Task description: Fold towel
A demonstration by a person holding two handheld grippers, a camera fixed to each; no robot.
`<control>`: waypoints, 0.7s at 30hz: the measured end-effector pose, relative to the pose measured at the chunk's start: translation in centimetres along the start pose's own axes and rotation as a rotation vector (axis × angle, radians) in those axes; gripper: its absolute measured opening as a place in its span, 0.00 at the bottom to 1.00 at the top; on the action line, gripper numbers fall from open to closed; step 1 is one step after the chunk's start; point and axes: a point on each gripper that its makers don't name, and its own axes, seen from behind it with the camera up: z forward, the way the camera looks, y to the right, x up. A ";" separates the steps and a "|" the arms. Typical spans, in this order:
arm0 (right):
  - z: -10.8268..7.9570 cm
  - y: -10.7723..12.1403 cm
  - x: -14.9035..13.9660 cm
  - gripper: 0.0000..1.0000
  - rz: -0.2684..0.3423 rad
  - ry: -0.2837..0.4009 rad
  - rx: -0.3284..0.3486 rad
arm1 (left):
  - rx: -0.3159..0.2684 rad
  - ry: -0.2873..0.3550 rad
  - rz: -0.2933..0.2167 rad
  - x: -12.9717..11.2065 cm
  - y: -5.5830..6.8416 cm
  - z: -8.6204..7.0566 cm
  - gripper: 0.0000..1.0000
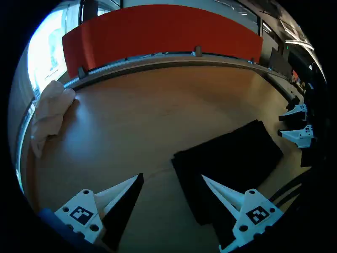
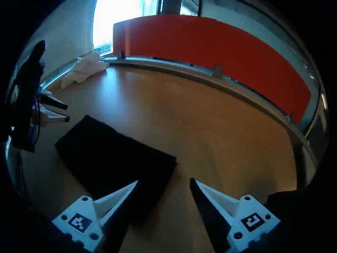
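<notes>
Wooden surface (image 1: pixel 147 118) spans both views, with a red partition (image 1: pixel 168 33) along the far edge. The black towel (image 1: pixel 229 156) lies flat on the surface in a compact rectangle that looks layered, so at least 1 fold seems done. In the right gripper view the towel (image 2: pixel 113 160) sits left of centre, its near corner just ahead of the claw's left finger. A white cloth (image 1: pixel 50 109) is bunched at the far corner, well apart from the towel and not part of this step.

Left claw (image 1: pixel 172 176) is released and empty, fingers spread wide, hovering low over the surface with its right finger above the towel's near edge. Right claw (image 2: pixel 164 181) is also released and empty, fingers spread, pointing forward over bare wood beside the towel's corner. Each claw shows farther off in the other's view: the right claw (image 1: pixel 280 125) beyond the towel's far side, the left claw (image 2: pixel 67 114) at the opposite side, so the 2 flank the towel.

Likely step: grab for another fold, or finish. To do it well, pinch 2 corners of the same short edge through all layers, lift evenly, and lay it over square.
</notes>
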 end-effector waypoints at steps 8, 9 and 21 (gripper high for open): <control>-1.3 -0.8 -1.3 0.85 0.004 -0.004 0.006 | -0.001 -0.005 -0.014 -2.0 0.7 -1.4 0.91; -1.5 -0.9 -1.5 0.85 0.004 -0.005 0.007 | 0.000 -0.004 -0.017 -2.1 0.7 -1.6 0.91; -2.2 -1.6 -2.7 0.86 -0.019 -0.018 0.034 | 0.022 -0.004 -0.039 -3.8 0.6 -3.3 0.91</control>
